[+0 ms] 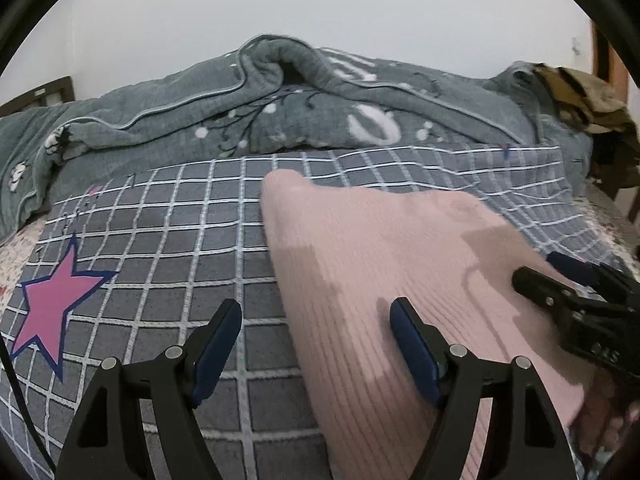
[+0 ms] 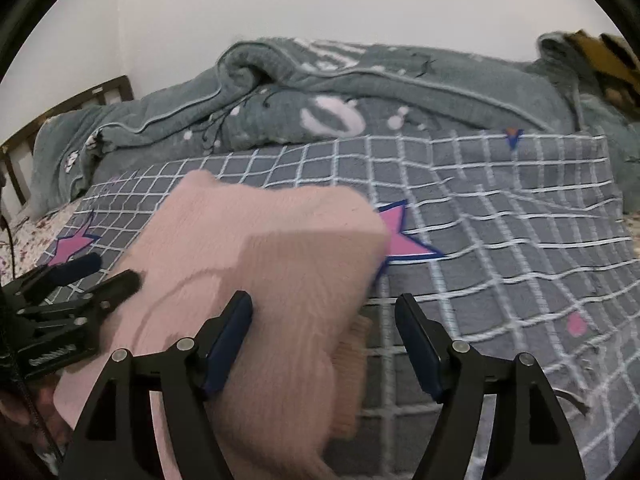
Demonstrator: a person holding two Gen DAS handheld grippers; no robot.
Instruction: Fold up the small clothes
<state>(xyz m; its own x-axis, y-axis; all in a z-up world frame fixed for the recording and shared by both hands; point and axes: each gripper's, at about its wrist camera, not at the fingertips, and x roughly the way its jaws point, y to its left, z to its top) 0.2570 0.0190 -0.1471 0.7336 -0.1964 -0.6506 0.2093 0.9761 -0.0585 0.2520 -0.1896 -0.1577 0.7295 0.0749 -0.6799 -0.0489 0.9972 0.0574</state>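
A pink ribbed knit garment (image 1: 380, 248) (image 2: 260, 248) lies folded on a grey checked blanket (image 1: 168, 248) (image 2: 500, 240) with pink stars. My left gripper (image 1: 316, 307) hovers open over the garment's left edge, one finger above the blanket and the other above the knit. It also shows at the left of the right wrist view (image 2: 112, 270). My right gripper (image 2: 324, 299) hangs open astride the garment's right edge, where a ribbed cuff (image 2: 352, 360) shows. In the left wrist view it (image 1: 538, 266) reaches in from the right. Neither pair of pads presses the cloth.
A bunched grey-green quilt (image 1: 200, 112) (image 2: 400, 80) lies along the back of the bed against a white wall. Brown patterned clothing (image 1: 580, 100) is heaped at the far right. A wooden headboard (image 2: 60, 108) stands at the left. A floral sheet (image 2: 24, 236) shows beside the blanket.
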